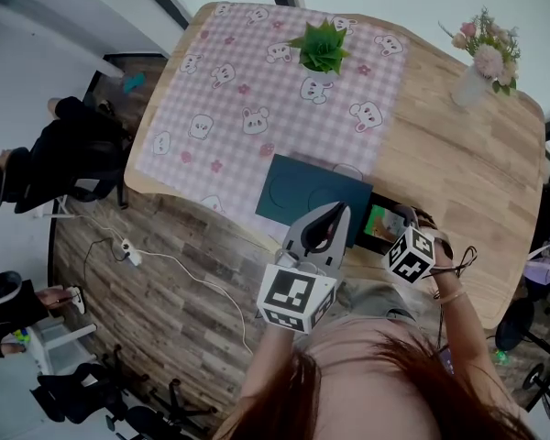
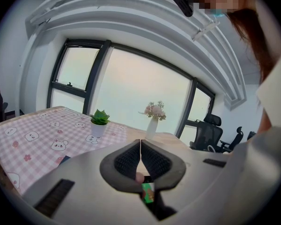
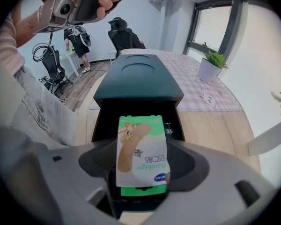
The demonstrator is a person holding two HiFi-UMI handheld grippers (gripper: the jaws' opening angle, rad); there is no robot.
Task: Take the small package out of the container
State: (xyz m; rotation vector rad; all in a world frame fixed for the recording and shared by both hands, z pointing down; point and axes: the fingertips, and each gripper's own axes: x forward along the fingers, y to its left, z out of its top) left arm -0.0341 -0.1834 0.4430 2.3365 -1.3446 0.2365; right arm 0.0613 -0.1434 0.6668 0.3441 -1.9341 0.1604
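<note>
Already gripped: the right tool (image 3: 141, 167) has the small package (image 3: 140, 146) over the open drawer of the container (image 3: 138, 78).

Its jaws are closed on the side edges of the package, a flat green-and-white bandage pack standing on end between them. The dark container lies just ahead of and below this tool on the wooden tabletop (image 3: 215, 125); I cannot tell whether the pack's lower end is clear of the drawer. The pack looks light, thin and glossy, so it would likely bend or slip under a hard squeeze, and a hold across its width suits it. The left tool (image 2: 140, 144) is closed on nothing, raised above the tabletop.
</note>
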